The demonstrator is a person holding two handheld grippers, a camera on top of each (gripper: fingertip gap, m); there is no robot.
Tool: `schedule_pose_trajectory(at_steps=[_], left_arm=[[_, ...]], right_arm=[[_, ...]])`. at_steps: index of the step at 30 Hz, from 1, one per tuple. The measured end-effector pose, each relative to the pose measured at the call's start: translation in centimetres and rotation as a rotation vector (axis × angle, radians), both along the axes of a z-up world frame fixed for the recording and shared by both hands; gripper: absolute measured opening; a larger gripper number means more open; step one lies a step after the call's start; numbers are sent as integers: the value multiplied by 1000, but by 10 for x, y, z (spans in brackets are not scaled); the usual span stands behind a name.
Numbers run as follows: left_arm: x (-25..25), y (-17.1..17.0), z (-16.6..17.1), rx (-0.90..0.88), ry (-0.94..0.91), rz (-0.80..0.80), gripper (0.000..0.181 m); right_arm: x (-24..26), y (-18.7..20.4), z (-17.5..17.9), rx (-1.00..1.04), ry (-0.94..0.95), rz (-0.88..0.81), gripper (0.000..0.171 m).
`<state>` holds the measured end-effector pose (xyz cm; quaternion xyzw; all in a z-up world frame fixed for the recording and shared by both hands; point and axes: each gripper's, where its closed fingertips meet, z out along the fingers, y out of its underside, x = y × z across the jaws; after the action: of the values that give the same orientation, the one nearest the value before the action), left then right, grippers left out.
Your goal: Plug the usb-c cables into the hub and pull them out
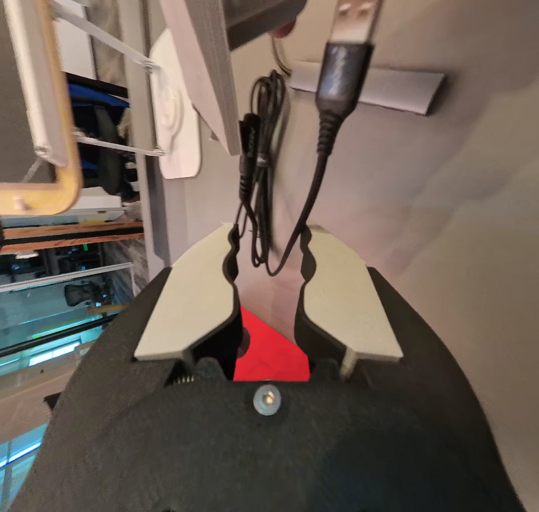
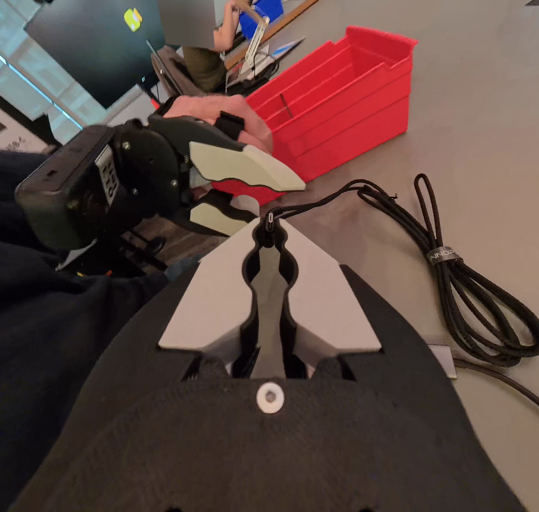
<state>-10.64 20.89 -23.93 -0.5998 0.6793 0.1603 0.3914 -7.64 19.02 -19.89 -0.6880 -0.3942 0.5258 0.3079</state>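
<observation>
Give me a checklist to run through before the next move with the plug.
1. Right gripper shut on the USB-C plug: ok.
2. Plug tip sticks out past the fingertips: ok.
3. Left gripper open, free to steady the hub: ok.
4. Plug aimed at the silver hub: not ok; the hub lies back beside the right gripper's body, mostly hidden.
5. Hub port free and facing the plug: cannot tell.
6. Cable bundle gives enough slack: cannot tell; it lies strapped on the table.
</observation>
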Motion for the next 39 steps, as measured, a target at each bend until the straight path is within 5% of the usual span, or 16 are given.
schedule_pose_trajectory(at_steps=[5,14,18,20,29,34,39], left_arm=[[22,-6,37,250,-138,-45,39],[37,-9,35,439,-64,-102,32],[34,-18,26,312,-82,-131,33],[22,-25,8,146,2,-138,32],[-25,-31,6,-72,220,-61,37],[6,-10,51,158,-26,-64,29],[30,-4,49,345,-37,-91,27]], right_arm=[[2,6,5,-64,69,-59,3],[5,13,13,-103,129,-146,2],[9,18,15,-91,129,-171,2],[10,18,13,-78,116,-175,3],[5,15,5,-54,70,-161,3],[2,13,9,-72,96,-163,3],[-2,9,16,-121,155,-155,3]])
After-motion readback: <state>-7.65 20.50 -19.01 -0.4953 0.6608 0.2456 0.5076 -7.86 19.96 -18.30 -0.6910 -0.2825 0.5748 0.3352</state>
